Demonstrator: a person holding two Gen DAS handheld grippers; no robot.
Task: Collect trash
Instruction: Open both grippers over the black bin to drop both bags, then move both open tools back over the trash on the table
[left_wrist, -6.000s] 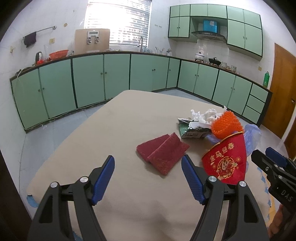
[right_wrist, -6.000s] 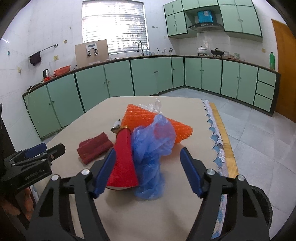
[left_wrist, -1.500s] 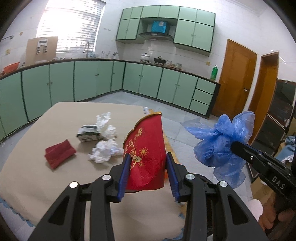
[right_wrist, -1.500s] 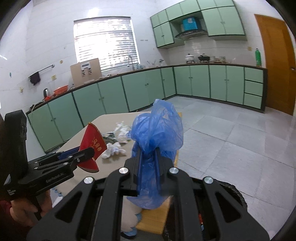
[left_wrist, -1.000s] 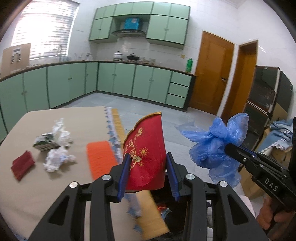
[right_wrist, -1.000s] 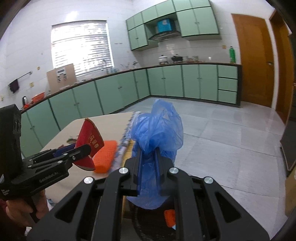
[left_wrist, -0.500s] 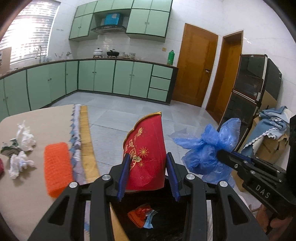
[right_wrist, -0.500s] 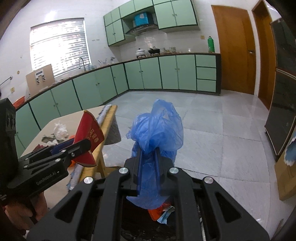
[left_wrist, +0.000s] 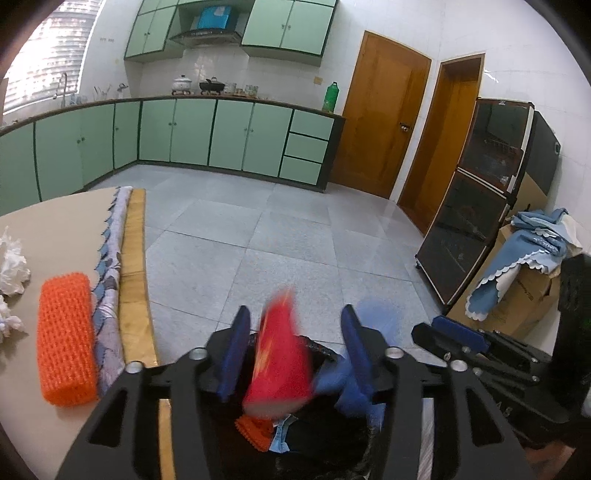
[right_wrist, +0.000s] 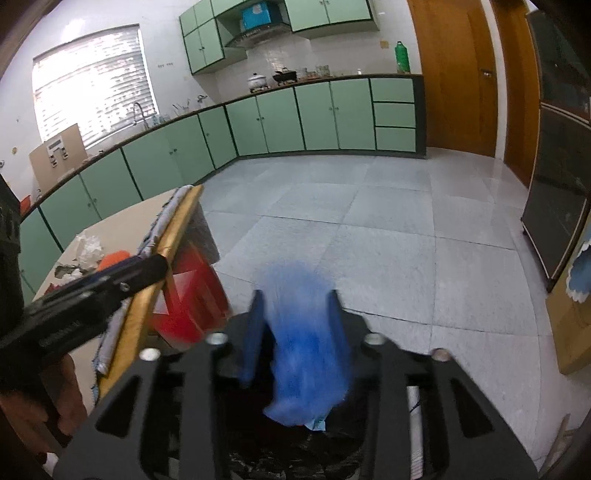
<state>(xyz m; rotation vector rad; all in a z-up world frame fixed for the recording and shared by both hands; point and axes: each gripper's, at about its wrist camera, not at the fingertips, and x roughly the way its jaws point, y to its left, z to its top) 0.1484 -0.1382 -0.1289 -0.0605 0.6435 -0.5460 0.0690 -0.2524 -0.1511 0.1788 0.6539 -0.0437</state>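
Black hand-held gripper (left_wrist: 295, 345); blue finger pads (left_wrist: 236, 354); silver screws.

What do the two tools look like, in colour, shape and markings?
Both are black, angular plastic frames with silver screw heads. The left tool and right tool each carry two flat blue finger pads. White embossed lettering, too blurred to read, runs along the left tool's side. No cables or sleeves show.

Two hand-held grippers: the left hand-held gripper (left_wrist: 293, 350) and the right hand-held gripper (right_wrist: 293, 325). One red paper cone (left_wrist: 280, 365), blurred. One blue bag (right_wrist: 306, 350), blurred. One orange mesh roll (left_wrist: 66, 338) and two white tissue wads (left_wrist: 13, 258) on one desk (left_wrist: 44, 210). One black bin (left_wrist: 325, 443). Two wooden doors (left_wrist: 376, 114).
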